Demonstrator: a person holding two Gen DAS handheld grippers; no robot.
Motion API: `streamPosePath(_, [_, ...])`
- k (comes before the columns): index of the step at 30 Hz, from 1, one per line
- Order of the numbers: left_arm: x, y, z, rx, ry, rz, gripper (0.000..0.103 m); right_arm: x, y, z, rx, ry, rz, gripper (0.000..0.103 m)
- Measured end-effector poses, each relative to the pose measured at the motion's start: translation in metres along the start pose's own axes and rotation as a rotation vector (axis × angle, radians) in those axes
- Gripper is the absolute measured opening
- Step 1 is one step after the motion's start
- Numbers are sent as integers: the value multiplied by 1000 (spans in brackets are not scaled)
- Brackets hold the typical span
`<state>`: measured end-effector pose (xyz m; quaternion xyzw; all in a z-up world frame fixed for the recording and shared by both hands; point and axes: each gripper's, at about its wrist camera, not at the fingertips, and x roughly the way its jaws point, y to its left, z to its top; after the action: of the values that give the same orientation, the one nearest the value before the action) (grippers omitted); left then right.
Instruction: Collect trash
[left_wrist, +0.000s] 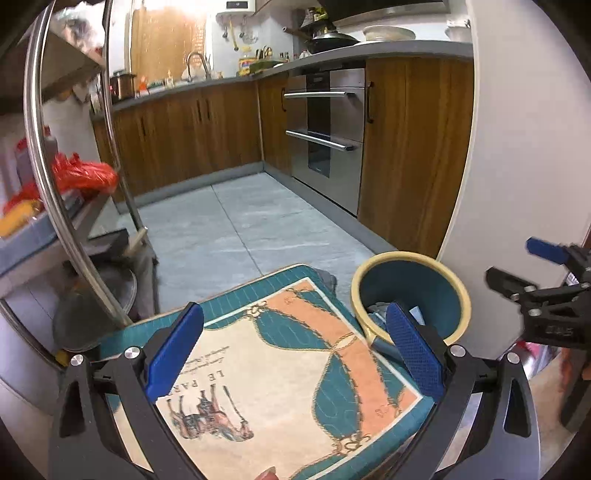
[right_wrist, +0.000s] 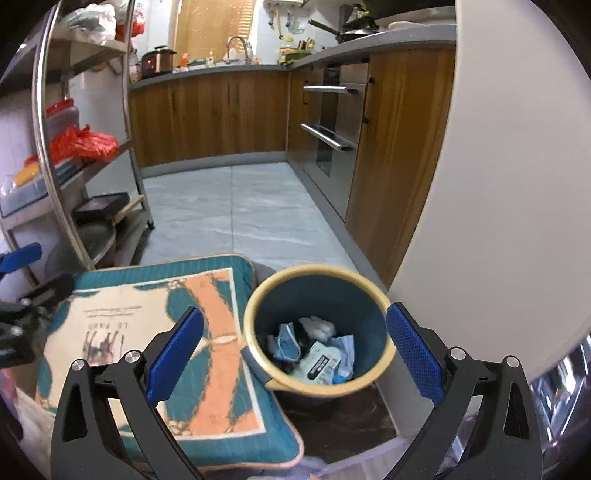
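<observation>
- Trash (right_wrist: 317, 350) lies at the bottom of the teal bin (right_wrist: 373, 291): a blue face mask, crumpled white paper, a white packet with black print and some pale blue scraps. Seen from the right wrist, all of it sits between and just ahead of the right gripper's (right_wrist: 295, 350) two blue pads, lower than them.
- Cushion (left_wrist: 295, 369), teal with a peach band and a horse print, lies directly under and ahead of the left gripper (left_wrist: 295, 350); the bin's yellow rim touches its right edge.
- Right gripper: tilted downward over the bin's mouth, jaws spread fully wide, nothing between the pads and nothing held. From the left wrist it shows at the far right, beyond the bin.
- Left gripper: angled down over the cushion, jaws wide apart, pads pressing on nothing. From the right wrist it shows at the far left, above the cushion's left edge.
- Fingertip (left_wrist: 266, 473): a person's fingertip shows at the bottom edge, below the left gripper's jaws.
</observation>
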<state>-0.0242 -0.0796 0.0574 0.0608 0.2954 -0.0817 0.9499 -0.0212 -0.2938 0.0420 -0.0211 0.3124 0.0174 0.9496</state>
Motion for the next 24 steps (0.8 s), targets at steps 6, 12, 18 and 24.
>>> streamPosePath(6, [-12, 3, -4, -58, -23, -16, 97, -18, -10, -9, 39, -77, -13, 98])
streamPosePath(12, [-18, 11, -6, -77, -37, -11, 97, -17, -4, -10, 57, -69, -12, 98])
streamPosePath(18, [-16, 17, -8, -100, -26, -5, 97, -18, 3, -10, 44, -79, -6, 98])
streamPosePath(24, [-17, 11, -10, -69, -29, 3, 97, -21, 13, -10, 18, -86, -8, 98])
